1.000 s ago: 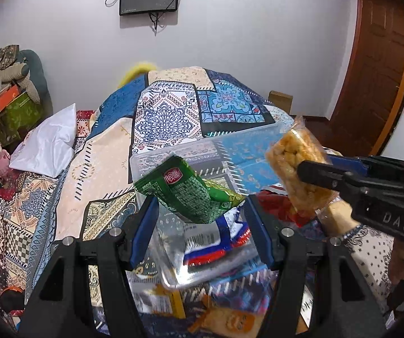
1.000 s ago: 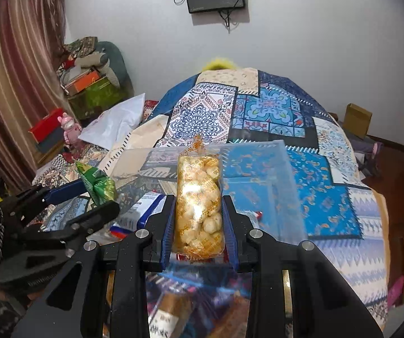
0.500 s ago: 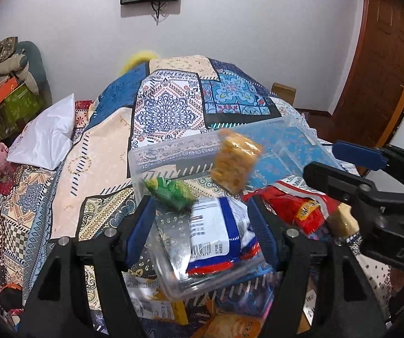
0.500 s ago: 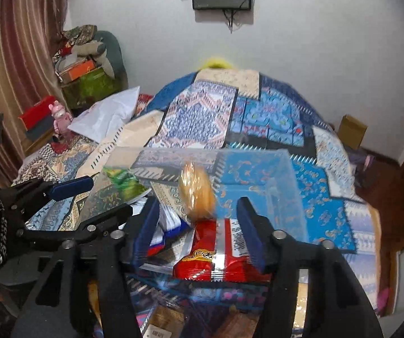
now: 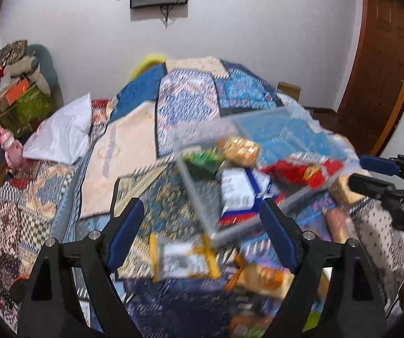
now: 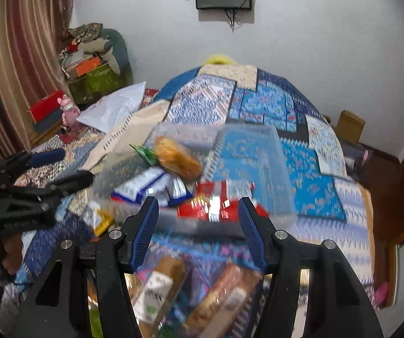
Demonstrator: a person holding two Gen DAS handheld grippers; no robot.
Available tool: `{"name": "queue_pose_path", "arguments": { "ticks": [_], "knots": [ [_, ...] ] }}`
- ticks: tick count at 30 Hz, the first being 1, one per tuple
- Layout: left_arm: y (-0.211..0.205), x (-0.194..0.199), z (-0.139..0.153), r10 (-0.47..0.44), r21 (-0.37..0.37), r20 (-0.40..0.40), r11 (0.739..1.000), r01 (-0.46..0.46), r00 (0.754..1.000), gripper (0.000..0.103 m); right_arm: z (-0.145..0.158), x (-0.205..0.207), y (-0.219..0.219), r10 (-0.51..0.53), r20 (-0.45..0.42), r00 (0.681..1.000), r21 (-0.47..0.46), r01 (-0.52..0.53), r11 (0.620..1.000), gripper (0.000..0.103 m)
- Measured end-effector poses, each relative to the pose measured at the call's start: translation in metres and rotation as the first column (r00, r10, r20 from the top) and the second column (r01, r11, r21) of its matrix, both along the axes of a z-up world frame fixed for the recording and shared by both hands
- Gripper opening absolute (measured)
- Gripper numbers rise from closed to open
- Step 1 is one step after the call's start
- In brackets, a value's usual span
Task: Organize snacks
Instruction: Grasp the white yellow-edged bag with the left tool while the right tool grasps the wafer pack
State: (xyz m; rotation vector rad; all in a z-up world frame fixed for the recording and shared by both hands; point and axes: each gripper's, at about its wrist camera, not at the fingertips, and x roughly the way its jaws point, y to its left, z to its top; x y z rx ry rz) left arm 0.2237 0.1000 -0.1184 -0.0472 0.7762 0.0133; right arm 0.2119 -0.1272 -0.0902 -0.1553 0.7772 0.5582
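A clear plastic bin point(image 5: 295, 121) point(image 6: 275, 169) lies on the patterned bed. In it are a green packet point(image 5: 202, 160) point(image 6: 145, 152), an orange puffed-snack bag point(image 5: 240, 148) point(image 6: 178, 159), a blue-white packet point(image 5: 238, 194) point(image 6: 148, 186) and a red packet point(image 5: 300, 170) point(image 6: 219, 205). My left gripper point(image 5: 200, 232) is open and empty, just in front of the bin. My right gripper point(image 6: 197, 231) is open and empty at the bin's near rim. Both views are blurred.
Loose snacks lie on the bed in front of the bin: a yellow-edged packet point(image 5: 182, 257) point(image 6: 99, 218) and orange-brown packets point(image 5: 261, 277) point(image 6: 221, 295). A white pillow point(image 5: 61, 132) is at the left. A wooden door point(image 5: 382, 64) stands at the right.
My left gripper let go of the green packet and my right let go of the orange puffed-snack bag; both landed in the bin. Both grippers opened and drew back.
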Motion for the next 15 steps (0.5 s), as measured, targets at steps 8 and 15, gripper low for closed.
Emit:
{"name": "queue_pose_path", "arguments": {
  "ticks": [8,15],
  "knots": [
    [0.028,-0.008,-0.039,0.059,-0.031,-0.101,0.998,-0.063,0.993,0.084,-0.033,-0.011,-0.027,-0.053,-0.082,0.995,-0.041,0.050,0.998,0.055],
    [0.033,-0.002,-0.069,0.056,-0.053,-0.176,0.996,-0.066,0.983,0.084,-0.060,-0.017,-0.041,-0.076,-0.181,0.981,-0.024,0.073,0.997,0.055]
  ]
}}
